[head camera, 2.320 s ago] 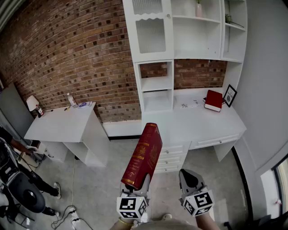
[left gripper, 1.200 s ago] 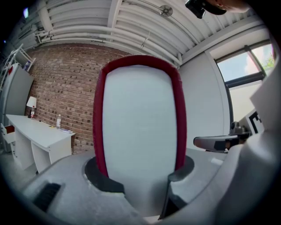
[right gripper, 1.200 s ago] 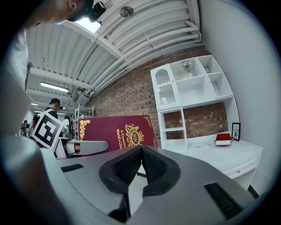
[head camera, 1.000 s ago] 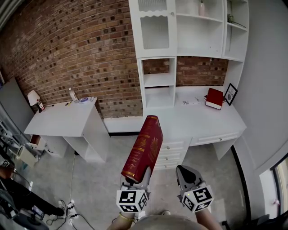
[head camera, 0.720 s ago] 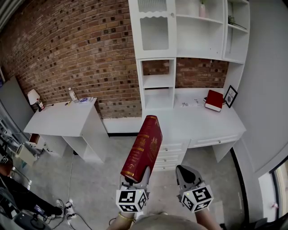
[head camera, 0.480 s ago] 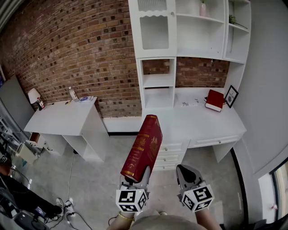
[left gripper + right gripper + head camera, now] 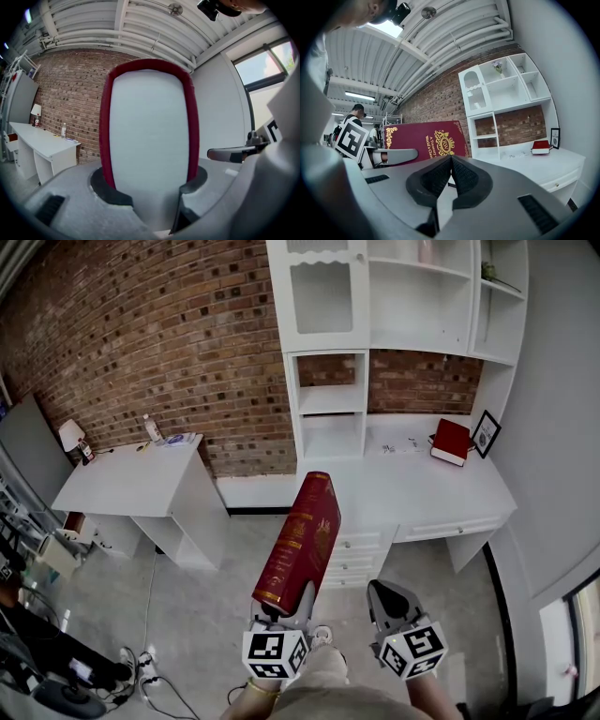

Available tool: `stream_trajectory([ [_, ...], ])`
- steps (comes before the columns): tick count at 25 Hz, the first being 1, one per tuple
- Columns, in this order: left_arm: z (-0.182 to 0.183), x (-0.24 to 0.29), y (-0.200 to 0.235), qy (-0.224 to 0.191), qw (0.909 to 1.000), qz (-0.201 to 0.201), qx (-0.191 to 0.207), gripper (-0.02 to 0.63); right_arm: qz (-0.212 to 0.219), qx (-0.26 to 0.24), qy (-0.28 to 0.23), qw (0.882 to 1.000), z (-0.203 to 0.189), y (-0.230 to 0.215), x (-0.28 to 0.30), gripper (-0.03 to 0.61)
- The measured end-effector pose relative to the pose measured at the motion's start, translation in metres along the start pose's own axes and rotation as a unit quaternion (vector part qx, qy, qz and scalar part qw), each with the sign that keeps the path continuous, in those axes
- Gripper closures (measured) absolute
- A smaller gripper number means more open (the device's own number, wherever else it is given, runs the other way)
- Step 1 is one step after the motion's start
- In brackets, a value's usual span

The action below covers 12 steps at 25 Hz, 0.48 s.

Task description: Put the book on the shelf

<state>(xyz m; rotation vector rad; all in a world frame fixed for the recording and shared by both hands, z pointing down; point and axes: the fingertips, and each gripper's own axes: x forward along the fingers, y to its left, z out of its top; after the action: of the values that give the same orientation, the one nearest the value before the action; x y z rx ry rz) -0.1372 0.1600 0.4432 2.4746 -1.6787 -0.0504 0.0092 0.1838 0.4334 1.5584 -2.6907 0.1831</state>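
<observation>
Book (image 7: 298, 542), red, stands tilted in the lower middle of the head view. Its lower end is clamped between the jaws of the left gripper (image 7: 283, 613), which press on both covers, the page edge facing that gripper's camera. The right gripper (image 7: 390, 600), just right of the book and clear of it, has its jaws closed together on nothing. The shelf (image 7: 329, 399) stands at upper middle, well apart from the book.

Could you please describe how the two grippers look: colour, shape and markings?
Both the left gripper and the right gripper have light grey, rounded plastic bodies with dark jaw pads. Each carries a white cube printed with black square markers.
</observation>
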Motion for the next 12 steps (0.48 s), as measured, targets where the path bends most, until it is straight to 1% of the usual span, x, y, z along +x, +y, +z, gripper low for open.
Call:
stream_trajectory([
  [12,0.005,0.040,0.006,-0.002,1.0000,-0.004,0.001,0.383,-0.008,0.000,-0.007,1.000,0.007,-0.028,0.024,0.572],
])
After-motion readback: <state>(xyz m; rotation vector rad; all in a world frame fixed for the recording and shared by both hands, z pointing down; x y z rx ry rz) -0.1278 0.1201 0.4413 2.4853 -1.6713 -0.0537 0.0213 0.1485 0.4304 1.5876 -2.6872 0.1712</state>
